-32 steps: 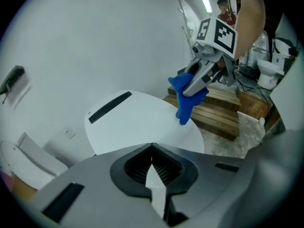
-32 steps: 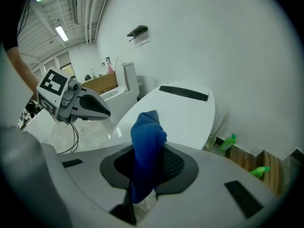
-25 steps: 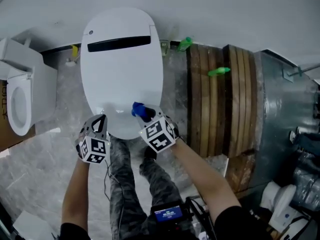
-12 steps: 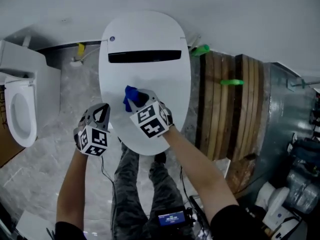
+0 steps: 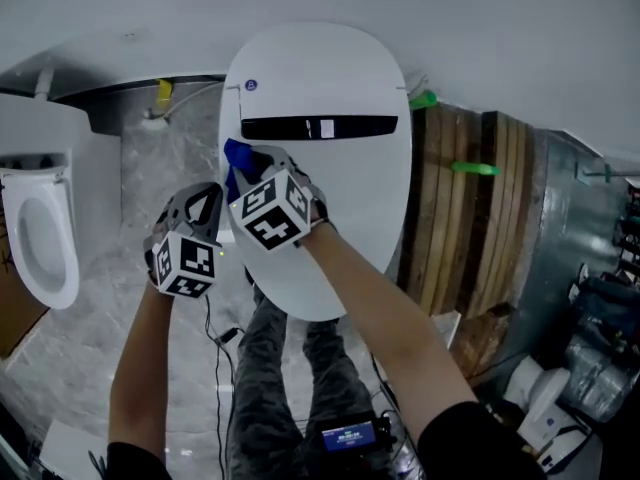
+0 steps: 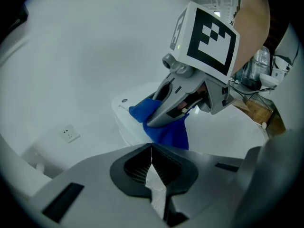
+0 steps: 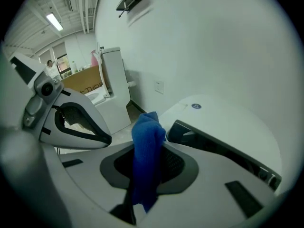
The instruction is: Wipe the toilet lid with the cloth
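Two fingers of my right gripper point(image 7: 148, 167) clamp the blue cloth point(image 7: 147, 144), which lies on the white toilet lid point(image 5: 335, 73) at its left edge, by the end of the dark slot point(image 5: 325, 128). My left gripper point(image 6: 152, 161) has its fingers pressed together, empty, just beside the lid. A second toilet point(image 5: 40, 233) stands farther left.

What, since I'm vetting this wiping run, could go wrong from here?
The cloth is bunched in the right gripper, so its hard jaws might scrape the toilet lid. The cloth sits near the lid's dark slot and may snag. The shut left gripper hangs close beside the right one; they could knock.
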The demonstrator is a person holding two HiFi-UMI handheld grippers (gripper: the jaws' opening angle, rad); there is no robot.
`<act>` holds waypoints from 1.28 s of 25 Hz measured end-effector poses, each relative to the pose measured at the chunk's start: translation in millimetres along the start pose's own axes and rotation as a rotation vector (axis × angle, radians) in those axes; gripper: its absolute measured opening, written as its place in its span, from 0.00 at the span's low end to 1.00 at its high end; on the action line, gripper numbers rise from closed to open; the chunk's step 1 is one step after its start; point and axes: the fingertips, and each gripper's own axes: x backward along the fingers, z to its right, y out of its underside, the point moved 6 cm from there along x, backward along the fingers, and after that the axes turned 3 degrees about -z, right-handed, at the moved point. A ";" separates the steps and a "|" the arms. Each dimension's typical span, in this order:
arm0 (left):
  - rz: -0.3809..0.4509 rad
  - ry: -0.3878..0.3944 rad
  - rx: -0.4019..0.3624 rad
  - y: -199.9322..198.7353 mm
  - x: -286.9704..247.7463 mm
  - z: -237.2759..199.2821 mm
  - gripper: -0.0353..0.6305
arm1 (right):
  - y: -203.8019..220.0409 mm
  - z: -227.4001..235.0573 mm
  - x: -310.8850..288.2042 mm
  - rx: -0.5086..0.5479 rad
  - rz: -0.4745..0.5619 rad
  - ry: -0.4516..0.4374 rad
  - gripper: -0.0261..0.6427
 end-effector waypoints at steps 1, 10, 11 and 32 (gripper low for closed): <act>-0.002 0.000 0.003 2.1 -0.6 -3.8 0.07 | -5.7 -2.2 -4.6 0.014 -0.008 0.009 0.17; -0.018 0.018 0.006 11.7 0.4 -11.0 0.07 | -13.8 -5.1 -12.8 0.011 -0.025 0.006 0.17; -0.016 0.021 0.003 9.2 0.8 -9.1 0.07 | -12.7 -4.3 -11.7 0.008 -0.025 0.009 0.17; -0.025 0.084 -0.110 -103.1 -57.2 118.4 0.07 | 129.0 150.7 89.9 -0.194 -0.012 0.095 0.18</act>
